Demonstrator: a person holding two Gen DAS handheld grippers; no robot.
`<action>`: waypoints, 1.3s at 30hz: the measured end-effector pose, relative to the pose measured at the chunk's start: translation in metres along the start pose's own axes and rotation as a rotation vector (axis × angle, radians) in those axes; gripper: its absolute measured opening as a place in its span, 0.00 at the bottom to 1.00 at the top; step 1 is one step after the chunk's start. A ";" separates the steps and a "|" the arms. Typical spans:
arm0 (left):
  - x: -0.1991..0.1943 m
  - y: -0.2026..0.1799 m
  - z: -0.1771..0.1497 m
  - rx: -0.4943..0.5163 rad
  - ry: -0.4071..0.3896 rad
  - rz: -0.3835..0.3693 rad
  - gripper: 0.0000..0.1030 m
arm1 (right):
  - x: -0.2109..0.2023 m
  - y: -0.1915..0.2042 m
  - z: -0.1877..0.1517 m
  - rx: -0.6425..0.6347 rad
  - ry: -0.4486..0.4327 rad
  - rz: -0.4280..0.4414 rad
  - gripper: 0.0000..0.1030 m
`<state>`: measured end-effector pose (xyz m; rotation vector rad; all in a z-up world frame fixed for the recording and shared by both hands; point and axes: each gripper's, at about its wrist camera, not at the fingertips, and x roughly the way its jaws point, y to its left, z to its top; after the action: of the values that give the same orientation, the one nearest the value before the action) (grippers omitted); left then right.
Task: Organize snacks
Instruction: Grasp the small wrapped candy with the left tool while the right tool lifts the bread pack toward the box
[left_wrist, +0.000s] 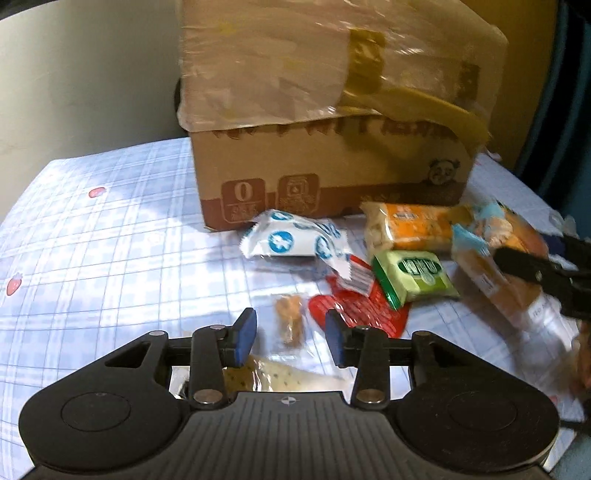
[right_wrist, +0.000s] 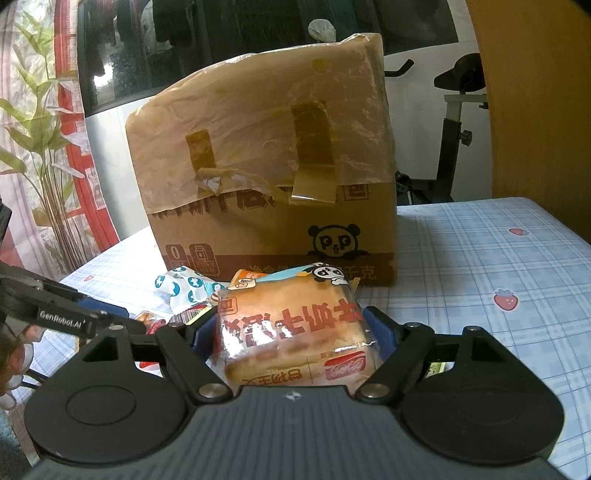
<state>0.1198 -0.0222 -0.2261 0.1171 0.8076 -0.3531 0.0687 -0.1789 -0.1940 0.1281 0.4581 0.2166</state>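
My right gripper (right_wrist: 293, 328) is shut on a wrapped bread pack (right_wrist: 288, 328) with red lettering and a panda logo; it also shows in the left wrist view (left_wrist: 495, 266), at the right. My left gripper (left_wrist: 291, 332) is open and empty, low over a small clear packet of brown snack (left_wrist: 290, 323). Beyond it lie a red pack (left_wrist: 362, 314), a green pack (left_wrist: 415, 277), a white-and-blue pack (left_wrist: 295, 240) and an orange pack (left_wrist: 410, 225). A cardboard box (left_wrist: 332, 177) stands behind them, also in the right wrist view (right_wrist: 273, 229).
The table has a blue plaid cloth with strawberries (left_wrist: 92, 240). A silvery wrapper (left_wrist: 266, 376) lies under my left gripper. The left gripper's arm (right_wrist: 55, 314) shows at the left of the right wrist view. An exercise bike (right_wrist: 454, 122) stands behind the table.
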 end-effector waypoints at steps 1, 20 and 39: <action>0.002 0.001 0.001 -0.004 0.004 0.009 0.40 | 0.000 0.000 0.000 0.000 0.000 0.000 0.79; -0.025 -0.011 0.010 -0.006 -0.085 0.047 0.18 | -0.002 0.000 -0.001 0.002 -0.005 -0.001 0.79; -0.102 -0.035 0.122 0.004 -0.401 -0.061 0.18 | -0.053 0.016 0.148 -0.174 -0.268 0.128 0.79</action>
<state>0.1266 -0.0568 -0.0668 0.0234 0.4142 -0.4192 0.0862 -0.1872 -0.0376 0.0146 0.1626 0.3583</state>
